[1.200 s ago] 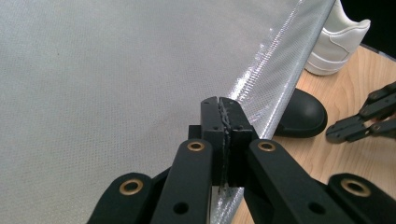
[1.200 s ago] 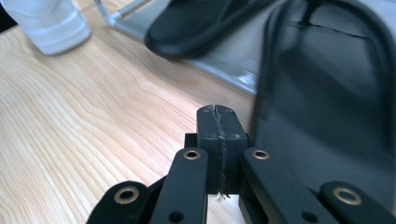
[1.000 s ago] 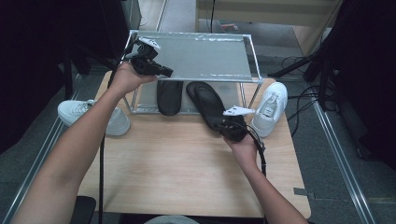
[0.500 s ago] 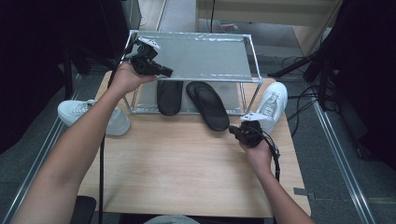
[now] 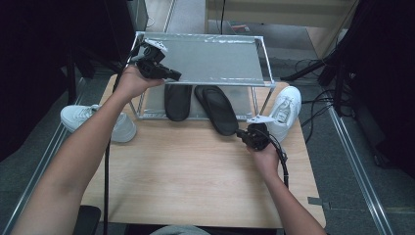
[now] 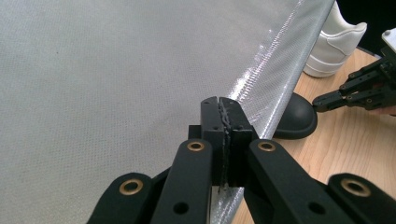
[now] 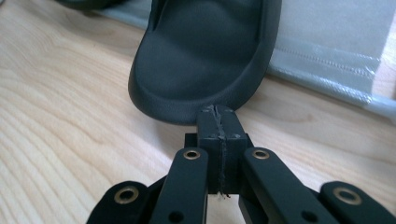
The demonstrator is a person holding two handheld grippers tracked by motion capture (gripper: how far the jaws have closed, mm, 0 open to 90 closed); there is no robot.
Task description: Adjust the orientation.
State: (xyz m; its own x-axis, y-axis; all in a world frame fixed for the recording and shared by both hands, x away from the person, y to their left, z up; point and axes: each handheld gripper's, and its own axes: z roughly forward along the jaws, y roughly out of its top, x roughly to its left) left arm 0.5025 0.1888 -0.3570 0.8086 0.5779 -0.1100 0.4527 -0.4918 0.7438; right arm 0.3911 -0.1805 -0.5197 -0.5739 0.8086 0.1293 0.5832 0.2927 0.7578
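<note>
A silver rack (image 5: 210, 58) with a mesh top shelf (image 6: 116, 70) stands at the table's far side. Two black slippers lie on its lower level. The left slipper (image 5: 177, 100) is tucked in, while the right slipper (image 5: 215, 110) (image 7: 205, 56) sticks out at an angle onto the table. My left gripper (image 5: 176, 76) (image 6: 219, 100) is shut and empty over the top shelf's front left edge. My right gripper (image 5: 240, 133) (image 7: 217, 109) is shut too, its tips right at the rim of the right slipper's near end, with nothing between them.
One white sneaker (image 5: 284, 110) (image 6: 336, 46) lies right of the rack beside my right hand. Another white sneaker (image 5: 98, 122) hangs off the table's left edge. The wooden table (image 5: 195, 171) lies bare in front. Cables trail on the floor at right.
My right gripper drew back to the right from the right slipper's near end, then came back left to its rim. The left gripper stayed put.
</note>
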